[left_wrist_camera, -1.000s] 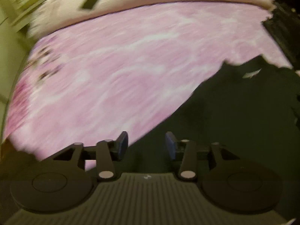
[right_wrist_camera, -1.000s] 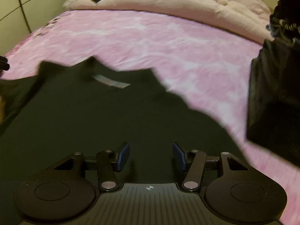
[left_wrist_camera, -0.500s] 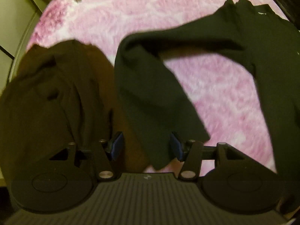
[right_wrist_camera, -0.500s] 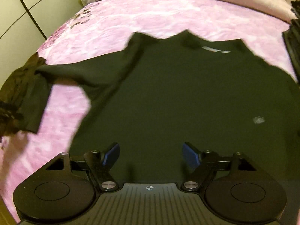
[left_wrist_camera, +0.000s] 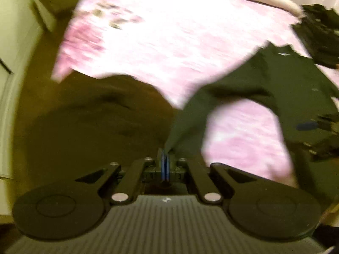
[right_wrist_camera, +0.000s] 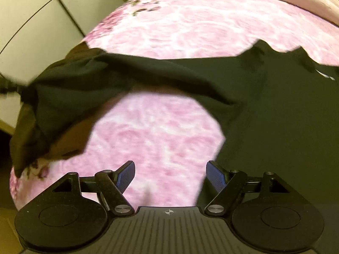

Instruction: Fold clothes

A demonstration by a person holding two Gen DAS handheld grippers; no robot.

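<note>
Pinching the black shirt's sleeve (left_wrist_camera: 186, 124), left gripper (left_wrist_camera: 164, 165) fingers meet (right gripper (right_wrist_camera: 170, 176) fingers spread).

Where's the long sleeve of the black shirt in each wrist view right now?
Left wrist: the sleeve runs from centre down to the left hand-held gripper, shut on its cuff.
Right wrist: the sleeve stretches across the upper left, above the open right hand-held gripper.
Shared landmark: the white neck label at the shirt's collar, on the right in both.
</note>
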